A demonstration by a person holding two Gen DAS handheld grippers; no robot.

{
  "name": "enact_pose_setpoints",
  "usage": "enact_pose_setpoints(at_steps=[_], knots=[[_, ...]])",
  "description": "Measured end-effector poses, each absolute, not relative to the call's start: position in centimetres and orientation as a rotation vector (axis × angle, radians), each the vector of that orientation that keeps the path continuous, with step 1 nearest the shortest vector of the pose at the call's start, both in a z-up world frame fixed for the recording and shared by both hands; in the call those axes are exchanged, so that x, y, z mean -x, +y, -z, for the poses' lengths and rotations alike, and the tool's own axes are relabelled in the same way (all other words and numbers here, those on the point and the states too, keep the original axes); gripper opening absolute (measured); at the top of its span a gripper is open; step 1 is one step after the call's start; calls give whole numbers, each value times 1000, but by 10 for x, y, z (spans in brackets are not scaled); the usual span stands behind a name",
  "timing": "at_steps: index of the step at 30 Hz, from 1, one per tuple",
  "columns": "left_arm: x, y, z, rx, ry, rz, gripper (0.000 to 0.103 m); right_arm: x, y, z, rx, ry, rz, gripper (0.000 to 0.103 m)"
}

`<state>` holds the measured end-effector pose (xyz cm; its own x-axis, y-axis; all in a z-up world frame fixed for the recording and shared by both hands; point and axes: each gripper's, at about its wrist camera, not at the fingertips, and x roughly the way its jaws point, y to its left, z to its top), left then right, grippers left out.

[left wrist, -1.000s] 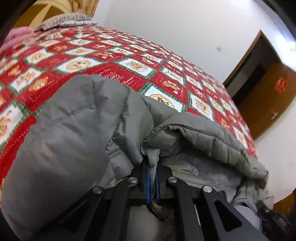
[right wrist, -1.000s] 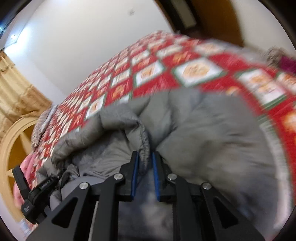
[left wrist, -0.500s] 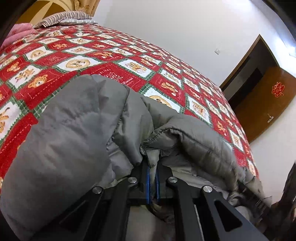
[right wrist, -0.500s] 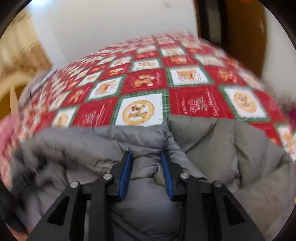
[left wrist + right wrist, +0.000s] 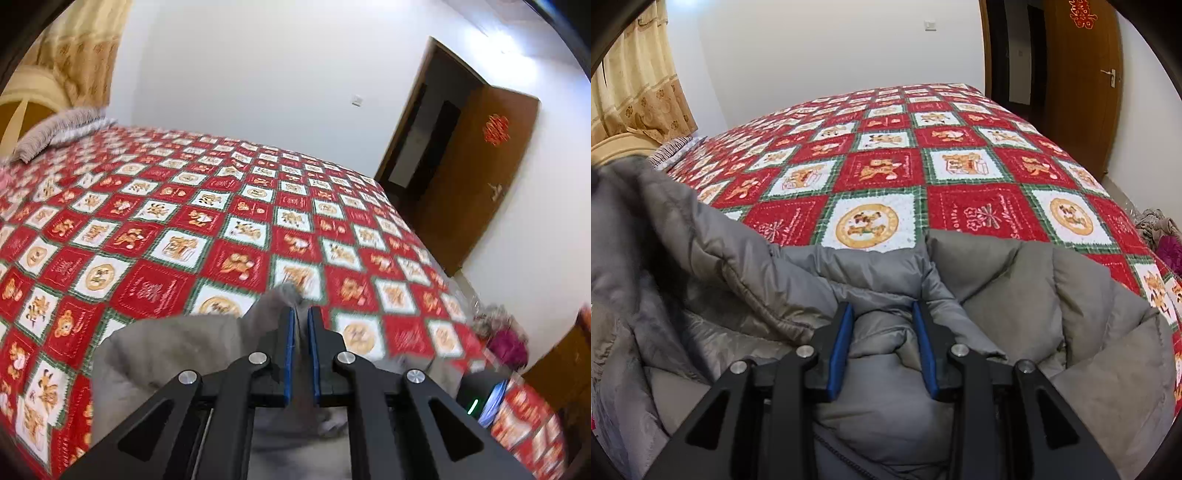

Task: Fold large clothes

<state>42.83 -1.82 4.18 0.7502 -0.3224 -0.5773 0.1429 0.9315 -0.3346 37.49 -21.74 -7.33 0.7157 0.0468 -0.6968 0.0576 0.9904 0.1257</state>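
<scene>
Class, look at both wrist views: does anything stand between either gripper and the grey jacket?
Nothing visible does. The left gripper is shut on a fold of the grey jacket; a puffed fold sits between the right gripper's parted jaws.

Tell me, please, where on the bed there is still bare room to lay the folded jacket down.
The red patchwork bedspread is bare from the grey puffer jacket's far edge to the white wall, and across toward the door side. The near edge is crowded: the jacket fills it, the left gripper shut on a fold, the right gripper astride another.

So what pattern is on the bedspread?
Red and white squares with green plaid borders on the bedspread; clearest from the right wrist.
</scene>
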Motion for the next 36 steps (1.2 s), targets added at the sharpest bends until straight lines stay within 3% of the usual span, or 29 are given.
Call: enact_pose_setpoints(at_steps=[7, 12, 17, 22, 28, 33, 36], knots=[[-414, 5, -39, 382, 642, 225, 8, -375, -219, 74, -161, 769, -5, 37], [-448, -17, -45, 310, 655, 229, 9, -374, -221, 73, -169, 762, -12, 37], [-495, -40, 3, 213, 835, 118, 14, -372, -223, 73, -189, 756, -22, 37], [-456, -10, 90, 247, 897, 17, 11, -371, -229, 73, -233, 748, -50, 38], [-445, -1, 95, 284, 835, 35, 10, -369, -224, 69, -212, 739, -21, 38], [-445, 2, 98, 313, 819, 51, 10, -356, -177, 32, -1, 648, -36, 43], [-444, -3, 97, 290, 818, 42, 10, -376, -151, 38, 55, 728, -85, 43]])
